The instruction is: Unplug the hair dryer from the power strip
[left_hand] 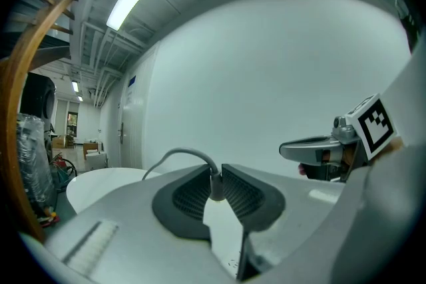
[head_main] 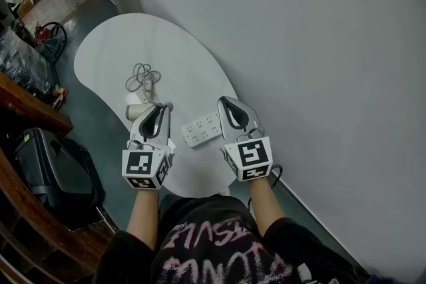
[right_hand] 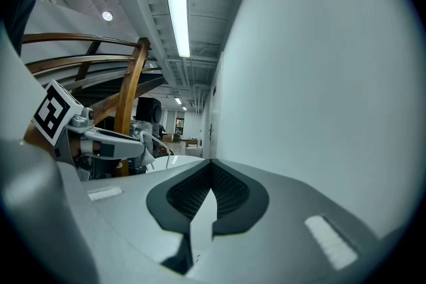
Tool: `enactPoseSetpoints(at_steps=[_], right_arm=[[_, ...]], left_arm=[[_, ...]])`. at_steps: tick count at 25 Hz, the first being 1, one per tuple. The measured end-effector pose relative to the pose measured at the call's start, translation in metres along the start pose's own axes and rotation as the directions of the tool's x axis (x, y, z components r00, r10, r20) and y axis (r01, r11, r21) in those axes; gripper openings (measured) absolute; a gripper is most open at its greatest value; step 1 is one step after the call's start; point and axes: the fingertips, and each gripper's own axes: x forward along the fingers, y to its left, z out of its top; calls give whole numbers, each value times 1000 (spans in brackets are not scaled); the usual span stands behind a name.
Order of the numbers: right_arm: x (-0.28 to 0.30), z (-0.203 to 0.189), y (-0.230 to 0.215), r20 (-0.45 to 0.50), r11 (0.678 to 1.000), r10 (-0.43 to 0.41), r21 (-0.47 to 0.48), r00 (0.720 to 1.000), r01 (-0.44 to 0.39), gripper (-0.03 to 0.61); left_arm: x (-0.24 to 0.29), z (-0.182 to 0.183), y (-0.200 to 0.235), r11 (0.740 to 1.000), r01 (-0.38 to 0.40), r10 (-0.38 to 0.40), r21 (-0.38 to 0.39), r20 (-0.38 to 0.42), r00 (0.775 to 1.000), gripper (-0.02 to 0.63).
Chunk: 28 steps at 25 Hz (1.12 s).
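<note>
Left gripper view shows the left gripper [left_hand: 217, 176] pinching the hair dryer's grey cord [left_hand: 186, 153], seemingly to draw its plug free. Head view places the hair dryer [head_main: 136, 111] just left of the power strip [head_main: 202, 128] on the white table [head_main: 113, 43]. The right gripper [right_hand: 212, 169] hovers closed, holding nothing.

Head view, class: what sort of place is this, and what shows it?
Probably an office or workshop hall: a white table against a plain wall, ceiling strip lights, and a curved wooden railing.
</note>
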Motion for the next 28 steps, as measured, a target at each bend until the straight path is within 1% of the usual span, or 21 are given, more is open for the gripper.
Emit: enactPoseSetpoints(at_steps=[21, 28], right_arm=[[12, 9, 2, 9, 1000, 14, -28, 1000, -14, 8], [14, 6, 4, 9, 999, 15, -30, 1000, -15, 8]], left_arm=[[4, 6, 7, 1000, 0, 0, 15, 9, 1000, 64], [6, 3, 4, 999, 14, -15, 37, 7, 1000, 64]])
